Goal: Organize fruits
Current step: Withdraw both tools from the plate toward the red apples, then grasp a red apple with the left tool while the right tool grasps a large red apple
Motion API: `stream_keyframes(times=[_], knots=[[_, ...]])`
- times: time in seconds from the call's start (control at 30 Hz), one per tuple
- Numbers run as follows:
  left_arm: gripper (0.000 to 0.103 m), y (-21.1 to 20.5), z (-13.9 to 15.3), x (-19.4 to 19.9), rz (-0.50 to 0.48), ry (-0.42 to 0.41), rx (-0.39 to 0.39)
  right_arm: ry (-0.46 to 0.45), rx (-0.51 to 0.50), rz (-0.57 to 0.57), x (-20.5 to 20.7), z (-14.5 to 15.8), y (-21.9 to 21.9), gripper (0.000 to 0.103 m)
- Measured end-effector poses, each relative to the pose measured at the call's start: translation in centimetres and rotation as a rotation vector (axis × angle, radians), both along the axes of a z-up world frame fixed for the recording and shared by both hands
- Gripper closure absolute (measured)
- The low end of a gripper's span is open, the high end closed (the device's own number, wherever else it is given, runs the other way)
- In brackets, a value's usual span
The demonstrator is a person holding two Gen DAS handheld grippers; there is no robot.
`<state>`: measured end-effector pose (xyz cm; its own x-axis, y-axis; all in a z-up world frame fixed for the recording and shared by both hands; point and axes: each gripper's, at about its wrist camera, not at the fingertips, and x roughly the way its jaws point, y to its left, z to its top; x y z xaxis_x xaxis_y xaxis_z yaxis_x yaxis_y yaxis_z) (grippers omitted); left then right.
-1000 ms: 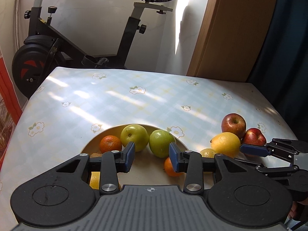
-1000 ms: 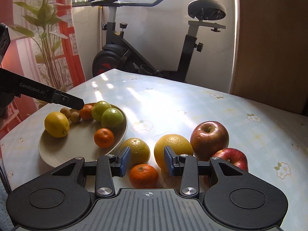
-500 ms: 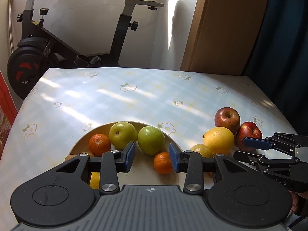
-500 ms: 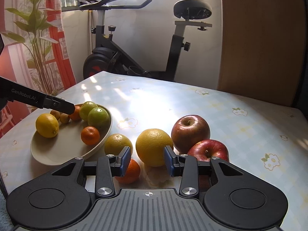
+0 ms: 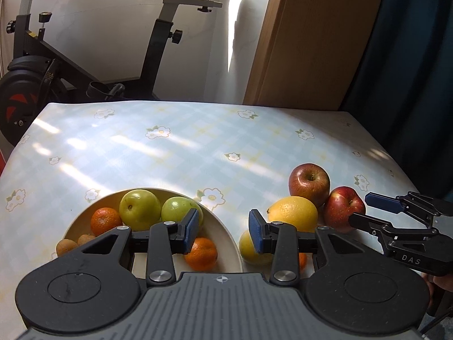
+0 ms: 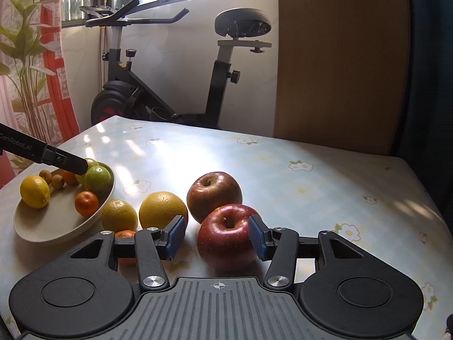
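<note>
The right claw point(image 6: 216, 236) stands open, its blue pads flanking a glossy red apple point(image 6: 226, 236) that rests on the floral, checked table point(image 6: 325, 187) beside a darker apple point(image 6: 214, 195) and a dimpled orange point(image 6: 163, 211). The left claw point(image 5: 222, 231) hangs open and empty over the rim of the shallow cream bowl point(image 5: 226, 235), which holds smooth green apples point(image 5: 139, 205) and small tangerines point(image 5: 201, 254).

Left gripper point(image 5: 223, 231) is level, jaws parted, nothing between its pads. Right gripper point(image 6: 216, 236) is level and low, jaws parted, both fingers point(image 6: 256, 236) extended forward.
</note>
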<state>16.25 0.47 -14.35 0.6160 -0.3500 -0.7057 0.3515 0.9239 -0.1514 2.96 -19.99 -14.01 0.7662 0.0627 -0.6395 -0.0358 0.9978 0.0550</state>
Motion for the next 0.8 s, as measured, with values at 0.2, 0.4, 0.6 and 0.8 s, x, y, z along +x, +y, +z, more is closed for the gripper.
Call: stream_keyframes(times=[0.2,0.4,0.6,0.8], knots=[[0.062,-2.9,-0.6,0.3,-0.045,0.023,-0.022,0.013,-0.026,0.0,-0.1,-1.5,-0.8,0.046],[0.063,-5.9,-0.8,0.9,-0.123,0.045,-0.044,0.015,-0.024,0.032,-0.2,-2.6,-0.9,0.045],[0.063,-8.9,-1.0,1.4,-0.19,0.08,-0.066,0.013,-0.02,0.061,0.0,-3.2,-1.0,0.044],[0.063,-11.6,-1.6,1.9,-0.247,0.109,-0.06,0.009,-0.003,0.076,0.1,-3.6,-1.5,0.045]])
